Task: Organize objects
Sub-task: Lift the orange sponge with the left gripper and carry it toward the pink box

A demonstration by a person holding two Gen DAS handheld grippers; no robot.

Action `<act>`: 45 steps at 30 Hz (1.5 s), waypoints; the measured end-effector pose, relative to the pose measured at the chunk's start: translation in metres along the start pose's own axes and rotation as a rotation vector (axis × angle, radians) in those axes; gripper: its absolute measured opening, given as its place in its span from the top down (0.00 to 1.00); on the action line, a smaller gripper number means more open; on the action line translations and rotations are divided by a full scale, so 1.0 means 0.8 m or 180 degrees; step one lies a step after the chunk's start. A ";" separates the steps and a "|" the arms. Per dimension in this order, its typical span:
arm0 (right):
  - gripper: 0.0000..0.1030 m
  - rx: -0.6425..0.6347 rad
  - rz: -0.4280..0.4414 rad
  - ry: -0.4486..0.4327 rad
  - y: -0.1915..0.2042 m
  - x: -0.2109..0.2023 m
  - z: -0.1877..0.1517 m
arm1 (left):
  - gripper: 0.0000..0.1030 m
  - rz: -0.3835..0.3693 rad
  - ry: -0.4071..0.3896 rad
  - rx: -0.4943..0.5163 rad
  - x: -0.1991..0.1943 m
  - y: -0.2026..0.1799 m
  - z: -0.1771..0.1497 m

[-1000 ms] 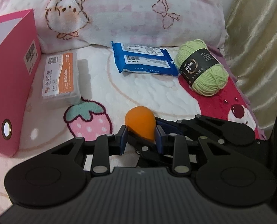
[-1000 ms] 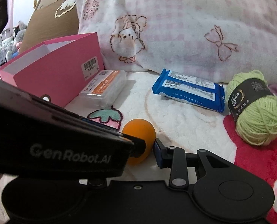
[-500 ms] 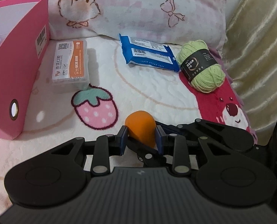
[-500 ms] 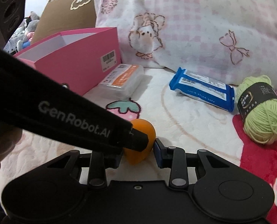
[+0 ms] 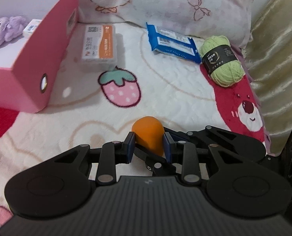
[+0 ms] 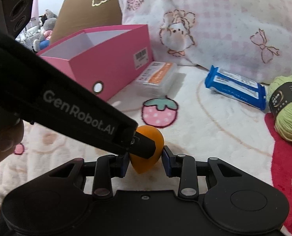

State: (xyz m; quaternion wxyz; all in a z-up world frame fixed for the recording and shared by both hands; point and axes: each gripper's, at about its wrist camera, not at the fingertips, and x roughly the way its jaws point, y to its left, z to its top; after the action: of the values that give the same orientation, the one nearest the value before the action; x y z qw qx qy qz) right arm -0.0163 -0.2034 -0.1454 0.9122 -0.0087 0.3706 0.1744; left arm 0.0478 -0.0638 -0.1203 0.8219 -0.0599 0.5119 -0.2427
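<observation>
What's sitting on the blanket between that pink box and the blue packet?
A clear plastic case with an orange label lies between the pink box and the blue packet, close beside the box. Both wrist views show it.

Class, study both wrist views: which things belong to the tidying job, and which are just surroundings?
Part of the job: orange sponge gripped by left gripper and right gripper; pink box; clear case; blue wipes pack; green yarn.

Surroundings: pillow; blanket; curtain.

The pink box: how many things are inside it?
2 visible: a purple plush toy at the far left of the pink box and a small white packet beside it; more may be hidden.
</observation>
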 end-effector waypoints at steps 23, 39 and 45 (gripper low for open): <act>0.62 -0.0088 -0.0111 -0.0032 0.063 -0.057 0.043 | 0.71 -0.0188 -0.0130 -0.0188 -0.095 0.023 -0.003; 0.62 0.0200 0.0014 0.0165 0.091 -0.080 0.099 | 0.71 -0.0167 -0.0254 -0.0091 -0.166 0.030 0.010; 0.62 0.0243 0.0101 0.0226 0.097 -0.083 0.115 | 0.71 -0.0159 -0.0197 -0.0079 -0.182 0.036 0.023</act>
State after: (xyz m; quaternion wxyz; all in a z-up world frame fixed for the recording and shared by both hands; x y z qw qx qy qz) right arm -0.0235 -0.1377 -0.0248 0.8953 0.0258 0.4093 0.1742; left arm 0.0215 0.0258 -0.0036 0.8302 -0.0903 0.4876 -0.2548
